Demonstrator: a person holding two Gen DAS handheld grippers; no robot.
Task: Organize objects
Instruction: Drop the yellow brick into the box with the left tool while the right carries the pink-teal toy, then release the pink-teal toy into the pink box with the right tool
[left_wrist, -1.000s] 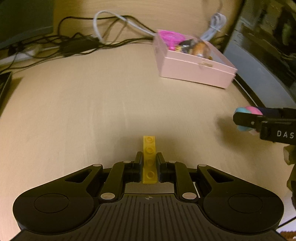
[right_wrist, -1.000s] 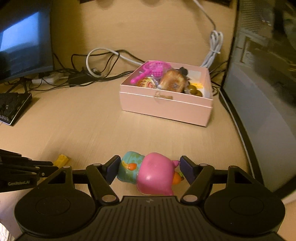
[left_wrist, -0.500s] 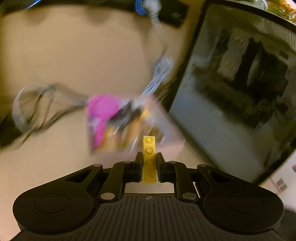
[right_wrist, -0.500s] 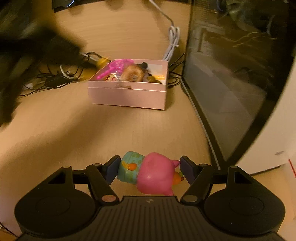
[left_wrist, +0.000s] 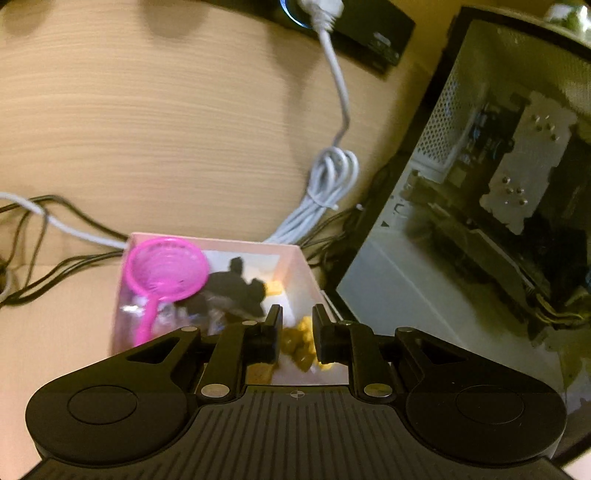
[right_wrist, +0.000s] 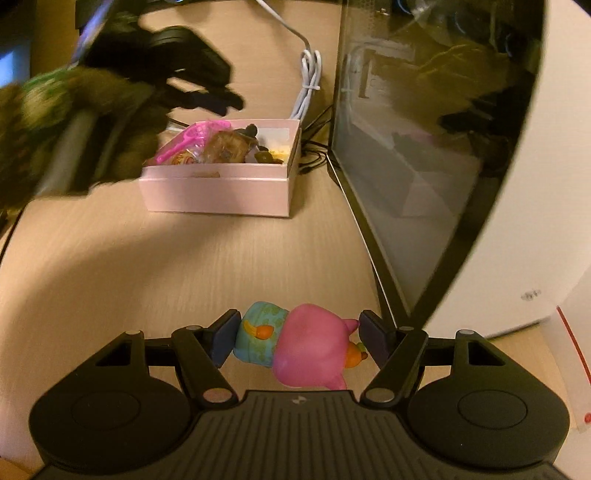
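Release looks done on the left side. The left claw (left_wrist: 298, 325), which a moment ago pinched a yellow brick, now hangs over the pink box (left_wrist: 295, 273) with its jaws a narrow slit apart and nothing between them. Through that slit only the box's contents show: yellow and olive bits at the claw's 12 o'clock, a dark figure at 11 o'clock and a pink strainer (left_wrist: 166, 269) at 10 o'clock. Which yellow piece is the brick cannot be told, but it has most likely dropped in among them.

The right claw (right_wrist: 295, 332) is clamped on a pink and blue toy (right_wrist: 314, 347) held sideways between its pads, above the table (right_wrist: 184, 277) and well apart from the box, which lies at its 11 o'clock. A computer case (right_wrist: 424, 166) stands along the right, from 1 to 3 o'clock.

For the task, this means one more object is put away, and the toy seems next in line. The left claw probably needs to clear the space over the box before the right one carries its load there.
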